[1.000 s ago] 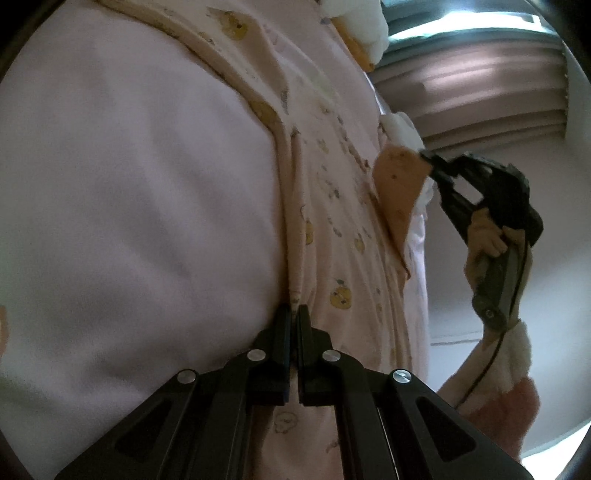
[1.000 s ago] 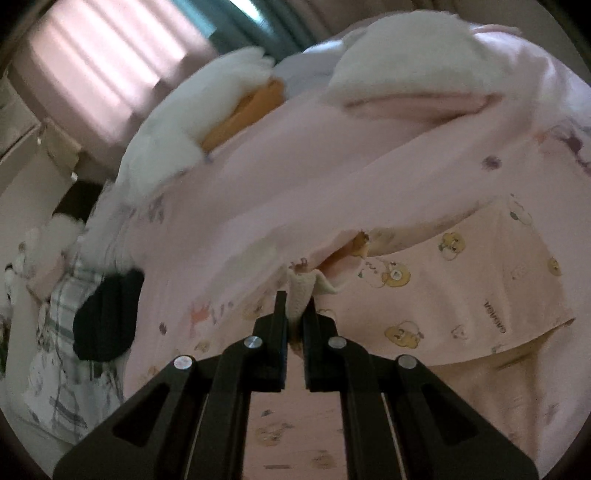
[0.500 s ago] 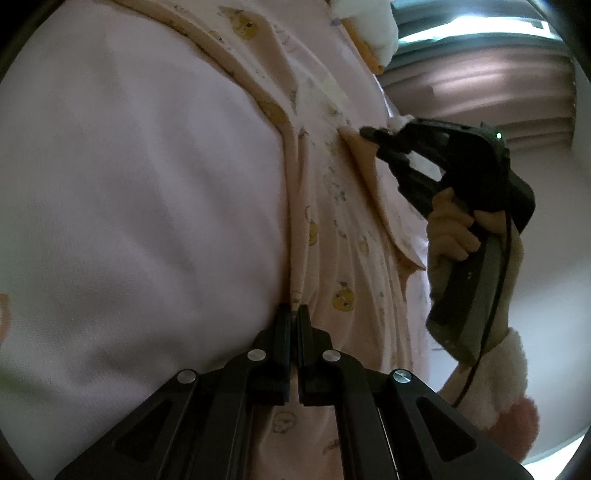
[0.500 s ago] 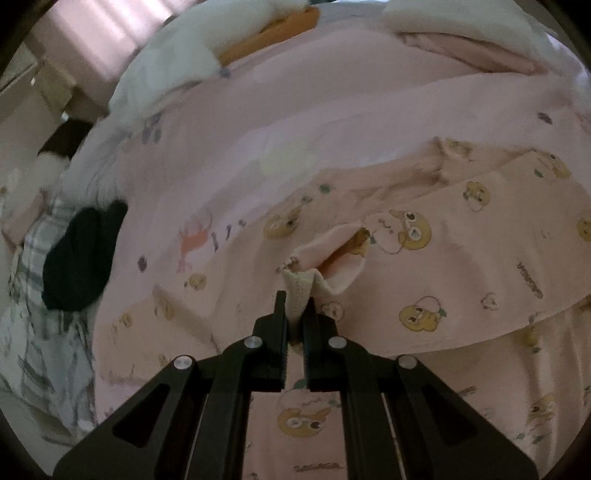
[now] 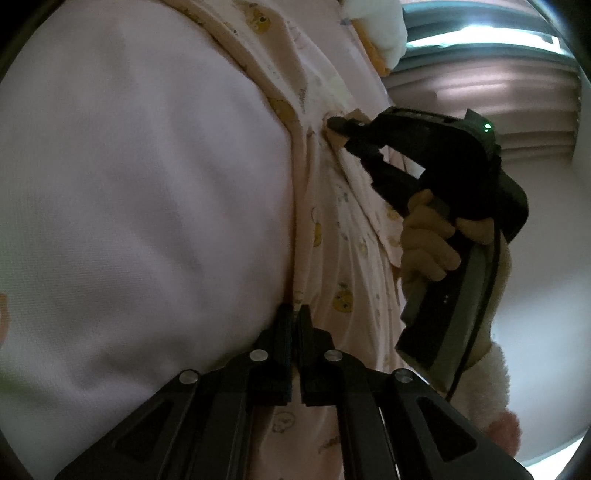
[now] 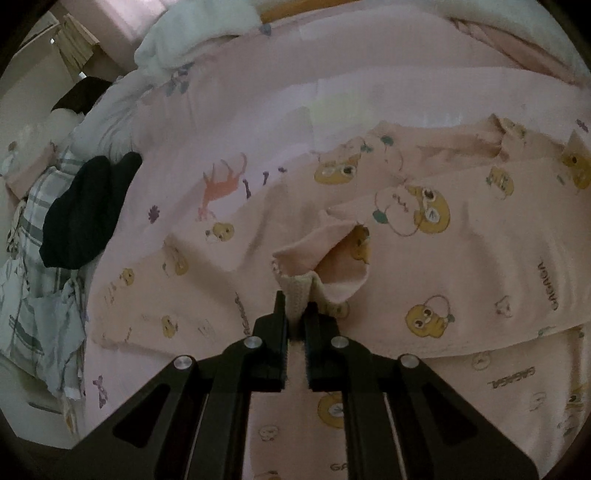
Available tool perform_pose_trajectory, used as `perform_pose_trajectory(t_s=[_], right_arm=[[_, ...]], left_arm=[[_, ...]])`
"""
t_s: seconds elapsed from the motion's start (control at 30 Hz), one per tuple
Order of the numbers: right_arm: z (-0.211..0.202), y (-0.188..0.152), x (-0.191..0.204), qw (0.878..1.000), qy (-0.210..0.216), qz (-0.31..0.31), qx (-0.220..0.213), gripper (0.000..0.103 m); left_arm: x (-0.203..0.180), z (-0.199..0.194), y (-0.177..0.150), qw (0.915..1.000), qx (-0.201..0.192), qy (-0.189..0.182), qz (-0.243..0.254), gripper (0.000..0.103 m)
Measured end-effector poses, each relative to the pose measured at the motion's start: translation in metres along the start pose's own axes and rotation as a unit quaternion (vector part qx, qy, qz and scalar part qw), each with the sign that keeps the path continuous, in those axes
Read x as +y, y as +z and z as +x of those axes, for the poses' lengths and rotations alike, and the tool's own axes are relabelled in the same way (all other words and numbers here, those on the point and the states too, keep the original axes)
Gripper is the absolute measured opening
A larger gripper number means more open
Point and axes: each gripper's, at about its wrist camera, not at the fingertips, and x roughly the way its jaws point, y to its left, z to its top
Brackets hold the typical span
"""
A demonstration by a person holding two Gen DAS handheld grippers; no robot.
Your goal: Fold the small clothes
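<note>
A small pink garment printed with yellow bears point(image 6: 424, 266) lies on a pink bed sheet point(image 6: 258, 122). My right gripper point(image 6: 295, 306) is shut on its cream ribbed cuff point(image 6: 295, 295), low over the garment's body. In the left wrist view my left gripper point(image 5: 295, 314) is shut on the garment's edge point(image 5: 347, 258). The right gripper point(image 5: 340, 125) shows there too, held in a hand, its tips pressing a folded corner onto the garment.
A dark garment point(image 6: 85, 214) and plaid cloth point(image 6: 33, 288) lie at the left of the bed. White fluffy bedding point(image 6: 195, 33) is at the far end. Blinds point(image 5: 498, 92) show behind the right gripper.
My right gripper has carried the cuff down and across onto the garment, toward my left gripper's side. My left gripper has stayed in place, still shut.
</note>
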Motion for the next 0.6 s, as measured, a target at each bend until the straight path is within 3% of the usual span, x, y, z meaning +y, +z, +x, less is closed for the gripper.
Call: perform_pose_trajectory(t_s=[0.33, 0.47, 0.6], right_arm=[[0.0, -0.006, 0.0, 0.999, 0.024, -0.03, 0.031, 0.014], [-0.009, -0.004, -0.007, 0.994, 0.095, -0.015, 0.048, 0.037], [-0.026, -0.002, 0.001, 0.992, 0.111, -0.047, 0.045, 0.049]], left_arm=[[0.001, 0.002, 0.002, 1.0, 0.0, 0.004, 0.002, 0.004], [-0.003, 0.005, 0.004, 0.9999, -0.004, 0.007, 0.011, 0.004], [-0.004, 0.004, 0.004, 0.9998, -0.007, 0.011, 0.017, 0.004]])
